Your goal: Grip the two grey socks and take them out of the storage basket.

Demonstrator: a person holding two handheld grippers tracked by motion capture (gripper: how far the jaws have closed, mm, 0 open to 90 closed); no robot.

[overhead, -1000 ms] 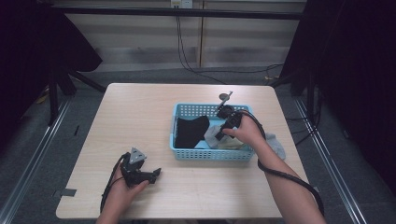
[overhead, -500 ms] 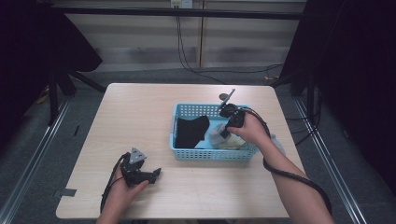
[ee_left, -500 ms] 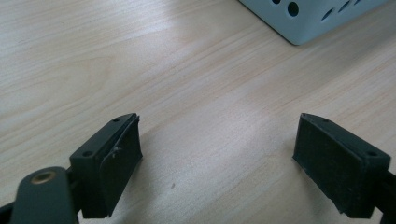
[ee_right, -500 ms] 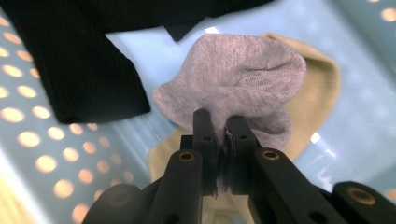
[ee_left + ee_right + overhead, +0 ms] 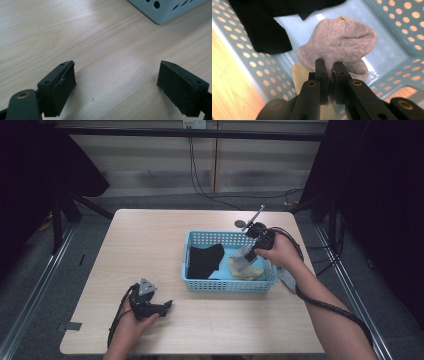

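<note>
A light-blue perforated basket (image 5: 194,239) (image 5: 234,40) stands right of the table's middle. My right gripper (image 5: 246,254) (image 5: 330,67) hangs over its right half, shut on a grey sock (image 5: 342,42) (image 5: 241,261) that dangles above the basket floor. Under the sock lies a cream sock (image 5: 246,271) (image 5: 298,72). A black sock (image 5: 204,261) (image 5: 262,27) is spread in the basket's left half. My left gripper (image 5: 165,306) (image 5: 116,85) rests low over bare wood near the front left, open, nothing between its pads (image 5: 65,82).
Another grey cloth (image 5: 287,276) lies on the table beside the basket's right wall, under the right forearm. The basket's near corner (image 5: 165,10) shows ahead of the left gripper. Dark frames and cables surround the wooden table (image 5: 150,235).
The right gripper has carried the grey sock from the basket's near-right edge further in over the basket. The left gripper has stayed put.
</note>
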